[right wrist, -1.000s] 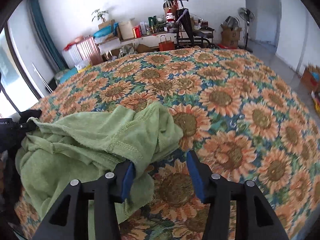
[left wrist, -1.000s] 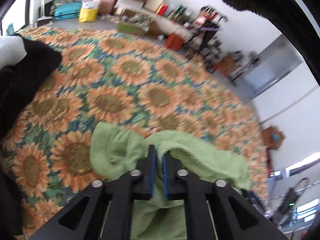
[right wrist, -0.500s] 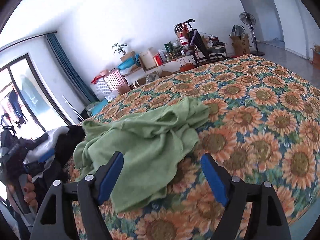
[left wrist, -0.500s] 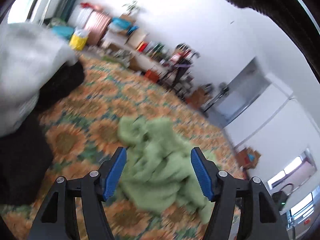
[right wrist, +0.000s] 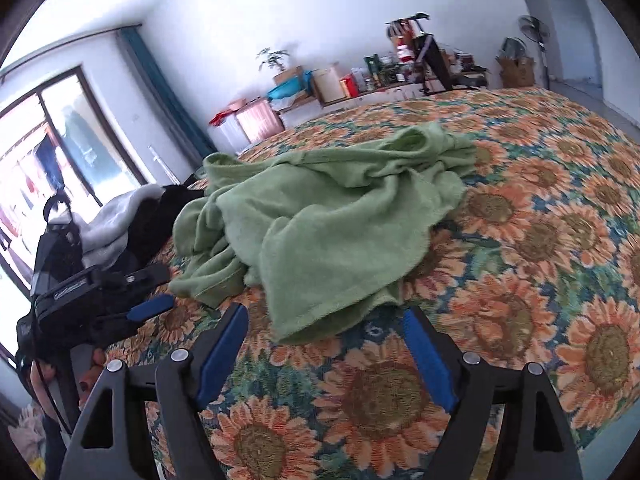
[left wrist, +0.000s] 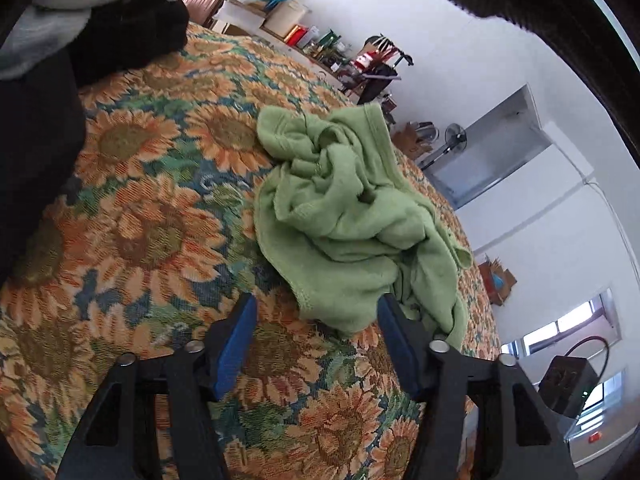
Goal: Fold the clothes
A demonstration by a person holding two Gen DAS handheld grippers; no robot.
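Note:
A crumpled light green garment lies in a heap on the sunflower bedspread; it also shows in the right wrist view. My left gripper is open and empty, its tips at the garment's near edge. My right gripper is open and empty, just short of the garment's near hem. The left gripper also shows at the left of the right wrist view.
A pile of black and white clothes lies at the left of the bed, also seen in the right wrist view. Shelves, boxes and a pink suitcase stand along the far wall. The bed edge is near right.
My left gripper let go of the green garment, opened and drew back. Both grippers pulled away; the garment now lies loose in a heap on the bed.

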